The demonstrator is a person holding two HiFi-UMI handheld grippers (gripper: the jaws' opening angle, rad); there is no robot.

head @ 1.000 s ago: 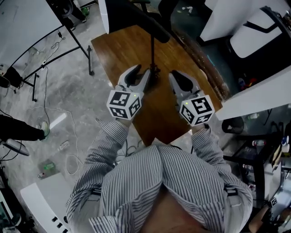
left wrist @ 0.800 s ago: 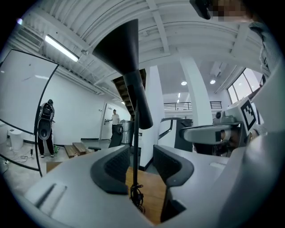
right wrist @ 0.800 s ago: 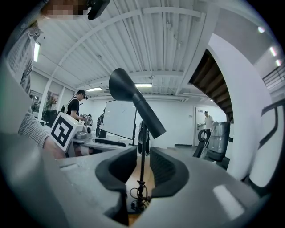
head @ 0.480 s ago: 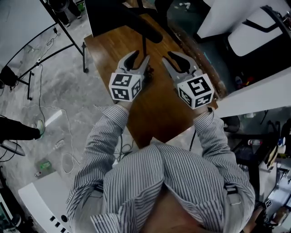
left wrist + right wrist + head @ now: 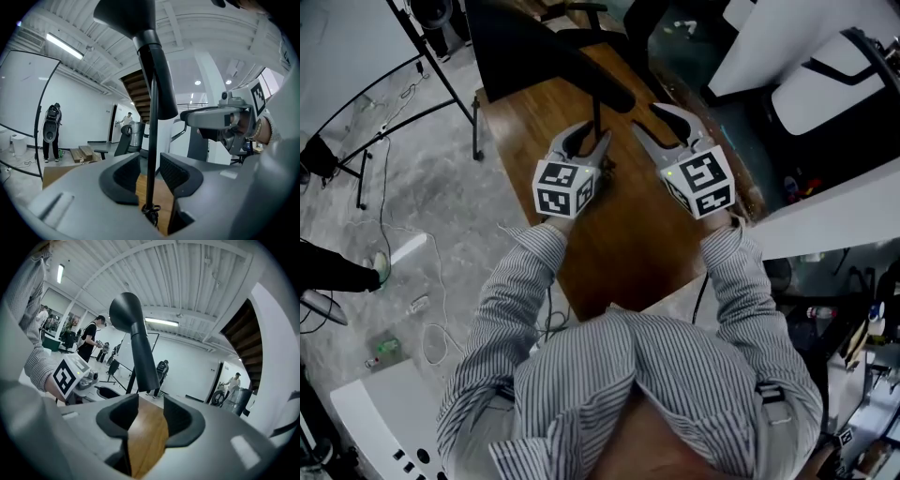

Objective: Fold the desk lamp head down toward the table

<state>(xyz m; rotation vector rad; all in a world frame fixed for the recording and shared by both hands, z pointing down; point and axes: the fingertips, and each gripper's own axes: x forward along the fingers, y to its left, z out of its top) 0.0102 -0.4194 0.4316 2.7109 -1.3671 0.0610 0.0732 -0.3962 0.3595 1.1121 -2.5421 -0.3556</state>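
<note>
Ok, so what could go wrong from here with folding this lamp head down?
1. The left hand-held gripper has just been closing its jaws, but they stand around the thin lamp pole without pressing it. Unclamped, the pole could tip or slide on the wooden table when the head is pushed.
2. The right hand-held gripper, jaws just opening and empty, faces the smooth, rounded lamp head. A grip there might slip off.

Readable text: none can be read in any view.
Left cube (image 5: 563,187): on the left tool (image 5: 589,139); black-and-white square markers on its faces, patterns only, no letters or numbers.
Right cube (image 5: 701,183): on the right tool (image 5: 653,117); the same kind of markers, patterns only; one face shows also in the left gripper view.
</note>
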